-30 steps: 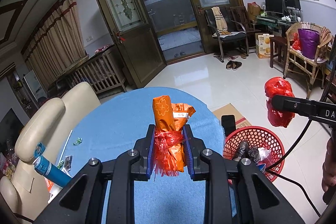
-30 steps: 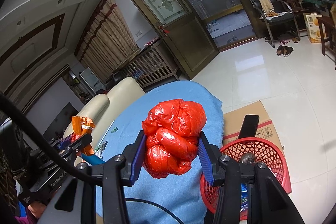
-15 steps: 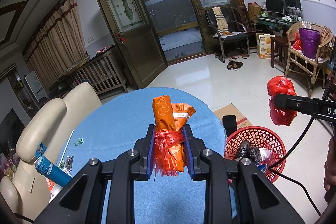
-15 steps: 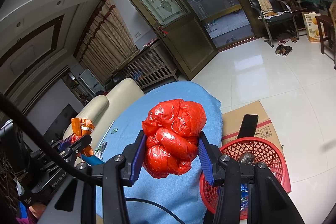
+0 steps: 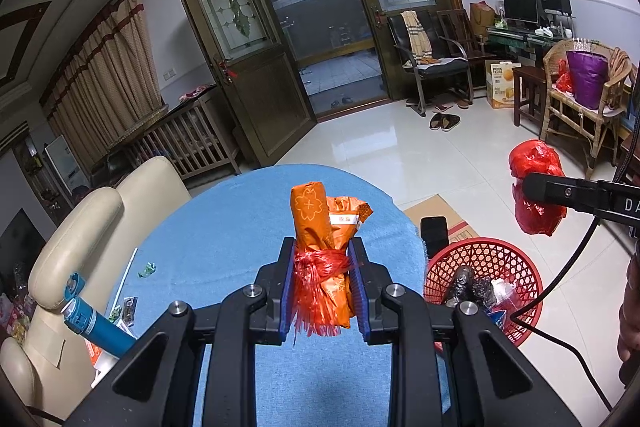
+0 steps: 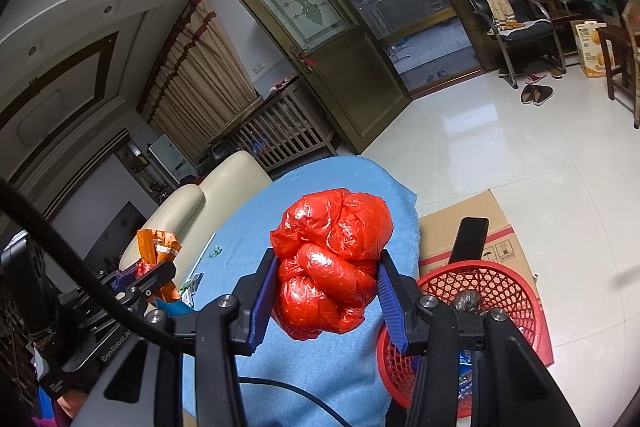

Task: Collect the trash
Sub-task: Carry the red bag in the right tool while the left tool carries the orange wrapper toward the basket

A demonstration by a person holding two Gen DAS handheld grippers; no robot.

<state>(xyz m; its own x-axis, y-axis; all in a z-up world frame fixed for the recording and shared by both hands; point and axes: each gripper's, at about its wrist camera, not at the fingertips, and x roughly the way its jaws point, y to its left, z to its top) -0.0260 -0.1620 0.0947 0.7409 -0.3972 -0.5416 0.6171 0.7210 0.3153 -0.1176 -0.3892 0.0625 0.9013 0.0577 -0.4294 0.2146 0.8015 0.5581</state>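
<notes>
My left gripper (image 5: pixel 322 255) is shut on an orange wrapper bundle (image 5: pixel 320 247) tied with red plastic strips, held upright above the blue tablecloth (image 5: pixel 224 227). The right gripper (image 6: pixel 328 267) is shut on a crumpled red plastic bag (image 6: pixel 332 263), held up over the cloth's right edge. That red plastic bag (image 5: pixel 536 187) also shows at the right of the left wrist view, above a red mesh basket (image 5: pixel 484 263). The basket (image 6: pixel 496 283) stands on the floor beside the table with several pieces of trash in it. The orange bundle (image 6: pixel 158 243) appears at the left in the right wrist view.
On the cloth's left side lie a blue tube (image 5: pixel 96 327), a white straw (image 5: pixel 126 275) and small wrappers (image 5: pixel 146 269). A cream sofa (image 5: pixel 100 211) borders the table. A flat cardboard box (image 5: pixel 436 215) and a black phone (image 5: pixel 434 233) sit behind the basket.
</notes>
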